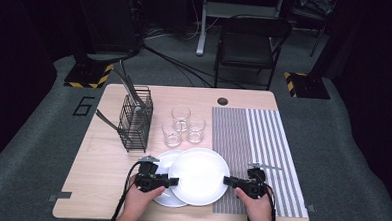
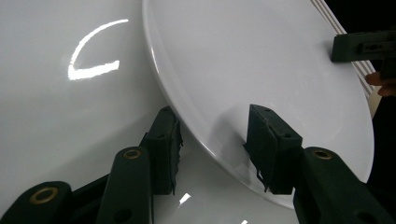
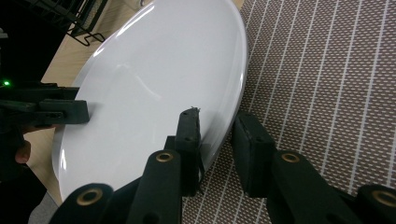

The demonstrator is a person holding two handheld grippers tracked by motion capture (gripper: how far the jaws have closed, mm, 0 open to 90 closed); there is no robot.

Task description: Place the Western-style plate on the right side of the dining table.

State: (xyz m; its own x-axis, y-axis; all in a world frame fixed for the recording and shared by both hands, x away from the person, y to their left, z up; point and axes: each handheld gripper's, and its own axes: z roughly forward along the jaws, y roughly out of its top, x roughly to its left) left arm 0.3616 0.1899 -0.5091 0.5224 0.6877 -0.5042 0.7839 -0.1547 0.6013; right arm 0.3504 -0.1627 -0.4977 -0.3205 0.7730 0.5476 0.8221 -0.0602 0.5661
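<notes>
A large white plate [image 1: 199, 176] lies partly on a second plate [image 1: 166, 197] and beside a striped mat [image 1: 262, 143]. The left gripper [image 1: 173, 180] straddles its left rim, jaws spread and not pressing. The right gripper [image 1: 227, 180] straddles the plate's right rim; whether it grips, I cannot tell.

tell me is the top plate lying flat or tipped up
Tipped. The top plate overlaps the lower plate on its left side, while its right rim sits low over the striped mat.

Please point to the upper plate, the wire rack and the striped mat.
upper plate [image 1: 199, 175], high view, its centre
wire rack [image 1: 135, 123], high view, its front wall
striped mat [image 1: 263, 138], high view, bare middle part
</notes>
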